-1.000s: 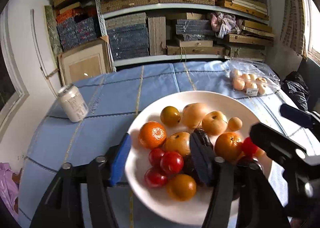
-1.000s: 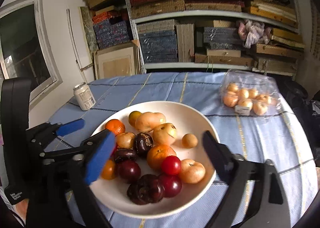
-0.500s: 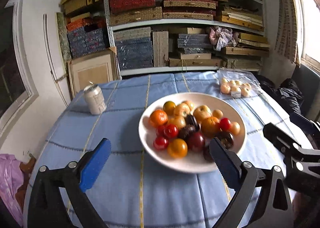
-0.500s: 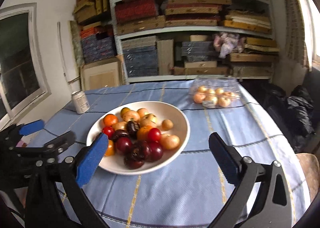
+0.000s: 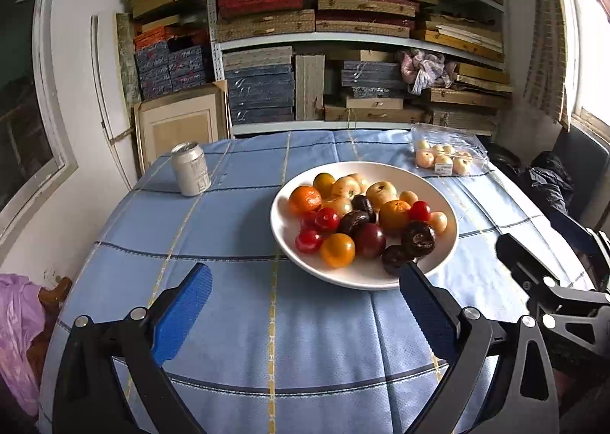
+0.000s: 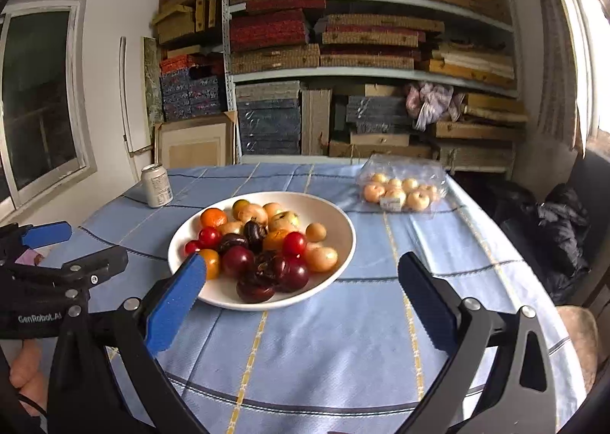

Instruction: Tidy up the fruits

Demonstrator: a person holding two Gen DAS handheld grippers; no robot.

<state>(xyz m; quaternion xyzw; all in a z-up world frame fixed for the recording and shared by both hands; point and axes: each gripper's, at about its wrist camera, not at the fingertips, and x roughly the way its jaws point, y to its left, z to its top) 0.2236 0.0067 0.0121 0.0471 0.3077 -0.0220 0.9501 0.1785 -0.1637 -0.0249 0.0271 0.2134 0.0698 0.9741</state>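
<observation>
A wide white ceramic plate (image 5: 442, 201) heaped with mixed fruits (image 5: 366, 220) — oranges, red tomatoes, dark plums, pale apples — is seen at the centre right of the left wrist view, on a round table covered by a light-blue checked cloth (image 5: 236, 319). The left gripper (image 5: 305, 300) is held wide, nothing between its blue pads. The right gripper (image 6: 305, 281) is likewise spread wide and empty, low in its frame. A silver drink can (image 5: 190, 168) stands at the middle left, and a clear plastic pack of pale fruits (image 5: 444, 157) lies at the upper right.
</observation>
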